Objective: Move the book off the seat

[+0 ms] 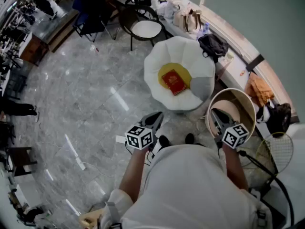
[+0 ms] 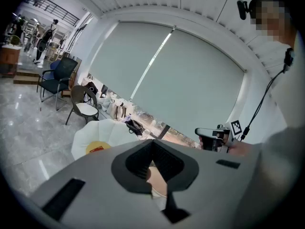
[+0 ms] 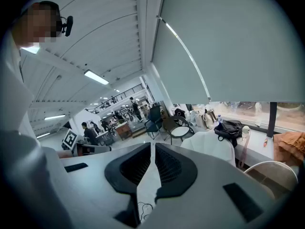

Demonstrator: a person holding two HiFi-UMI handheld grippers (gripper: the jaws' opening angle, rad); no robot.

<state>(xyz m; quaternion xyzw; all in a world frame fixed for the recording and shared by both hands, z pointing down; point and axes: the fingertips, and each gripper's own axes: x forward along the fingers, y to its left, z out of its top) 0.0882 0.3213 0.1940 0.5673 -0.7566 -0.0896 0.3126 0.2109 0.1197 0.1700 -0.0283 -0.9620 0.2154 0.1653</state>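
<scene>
1. The red book point(image 1: 174, 81) lies on the yellow cushion point(image 1: 178, 67) in the white chair point(image 1: 157, 60) seat.
2. The left gripper point(image 1: 158, 115) and right gripper point(image 1: 214, 113) are just short of the chair, jaws together and empty.
3. Risk: the book lies flat, so a grab may pinch the soft cushion too.

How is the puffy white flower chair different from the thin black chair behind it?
The puffy white flower-shaped chair is wide and soft-looking; the thin black-framed chair is slim, with only its seat white. The flower chair holds a red book on a round yellow cushion; the black chair's seat looks bare. Both stand on the grey marble floor.
</scene>
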